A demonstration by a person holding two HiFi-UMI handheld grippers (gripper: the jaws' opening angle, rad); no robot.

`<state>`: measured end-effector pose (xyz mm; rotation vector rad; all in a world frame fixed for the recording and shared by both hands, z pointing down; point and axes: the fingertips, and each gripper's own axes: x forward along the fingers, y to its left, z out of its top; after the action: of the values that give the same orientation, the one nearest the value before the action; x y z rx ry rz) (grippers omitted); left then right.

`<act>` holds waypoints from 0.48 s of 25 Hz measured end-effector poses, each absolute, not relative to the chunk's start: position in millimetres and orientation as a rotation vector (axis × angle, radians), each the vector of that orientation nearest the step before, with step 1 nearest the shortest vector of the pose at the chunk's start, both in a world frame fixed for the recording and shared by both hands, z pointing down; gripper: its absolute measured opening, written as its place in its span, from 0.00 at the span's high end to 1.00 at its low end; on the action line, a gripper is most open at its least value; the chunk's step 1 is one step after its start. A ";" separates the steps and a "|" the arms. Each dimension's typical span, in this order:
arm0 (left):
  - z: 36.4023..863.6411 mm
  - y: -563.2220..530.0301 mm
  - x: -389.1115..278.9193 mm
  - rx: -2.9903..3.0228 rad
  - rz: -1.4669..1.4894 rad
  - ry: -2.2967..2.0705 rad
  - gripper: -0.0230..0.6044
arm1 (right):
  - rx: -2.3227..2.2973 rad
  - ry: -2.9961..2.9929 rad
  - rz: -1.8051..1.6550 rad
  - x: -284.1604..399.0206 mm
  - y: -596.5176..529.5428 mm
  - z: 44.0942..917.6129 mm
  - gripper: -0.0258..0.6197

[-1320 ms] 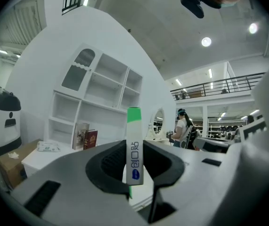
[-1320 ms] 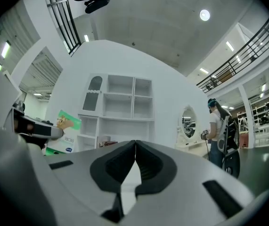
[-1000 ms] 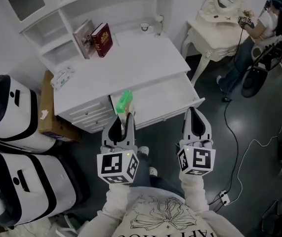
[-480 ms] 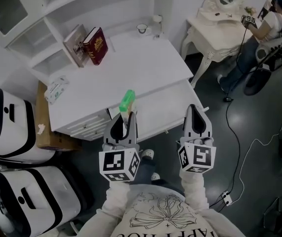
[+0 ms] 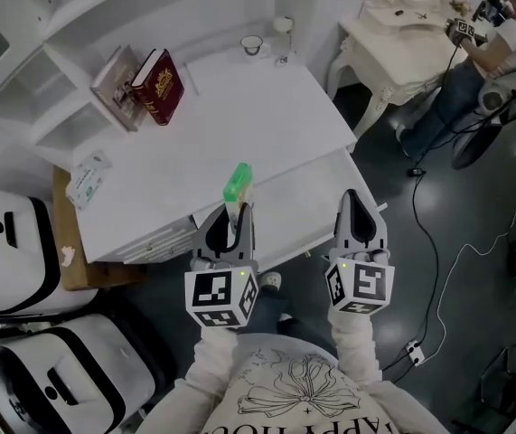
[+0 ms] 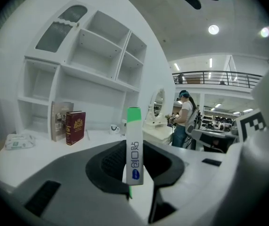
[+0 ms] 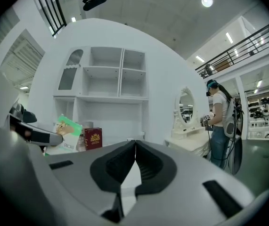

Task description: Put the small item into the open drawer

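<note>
The small item is a white tube with a green cap (image 5: 237, 184). It stands upright between the pads of my left gripper (image 5: 231, 213), which is shut on its lower part. The left gripper view shows the tube (image 6: 134, 147) pinched in that gripper (image 6: 135, 169), its cap pointing up. The tube hangs over the near edge of the white desk (image 5: 239, 120), at the left end of the open drawer (image 5: 307, 193). My right gripper (image 5: 356, 202) hovers over the drawer's front right, jaws shut and empty (image 7: 134, 144). The right gripper view catches the tube (image 7: 64, 134) at its left.
A red book (image 5: 155, 86) and a grey book (image 5: 113, 73) lean at the desk's back left, by a tissue pack (image 5: 88, 177). Two cups (image 5: 252, 43) stand at the back. White-and-black machines (image 5: 23, 242) crowd the left. A person (image 5: 488, 57) sits at a vanity table (image 5: 402, 25).
Both grippers have crept a little forward toward the desk and drawer as the head view shifts. The tube stays held in the left gripper; the right stays shut.
</note>
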<state>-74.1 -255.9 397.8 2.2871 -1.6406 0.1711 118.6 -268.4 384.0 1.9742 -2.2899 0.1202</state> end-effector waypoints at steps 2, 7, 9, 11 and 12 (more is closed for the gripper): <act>406.3 -266.3 -72.2 2.288 0.191 -1.611 0.83 | 1.983 -2.268 0.136 119.9 -278.3 390.8 0.96; 428.2 -282.4 -65.7 2.285 0.257 -1.545 0.83 | 1.995 -2.225 0.177 124.3 -292.5 407.9 0.96; 438.8 -287.0 -62.9 2.275 0.284 -1.522 0.83 | 1.990 -2.212 0.192 126.5 -295.8 415.7 0.96; 449.8 -291.7 -61.5 2.261 0.312 -1.504 0.83 | 1.983 -2.198 0.211 127.9 -299.5 424.3 0.96; 455.5 -293.7 -60.8 2.252 0.325 -1.497 0.83 | 1.978 -2.191 0.221 128.5 -301.3 428.7 0.96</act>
<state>-60.8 -293.7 455.5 2.2518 -1.4970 0.3253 128.5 -301.3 428.7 1.9782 -2.1912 0.2211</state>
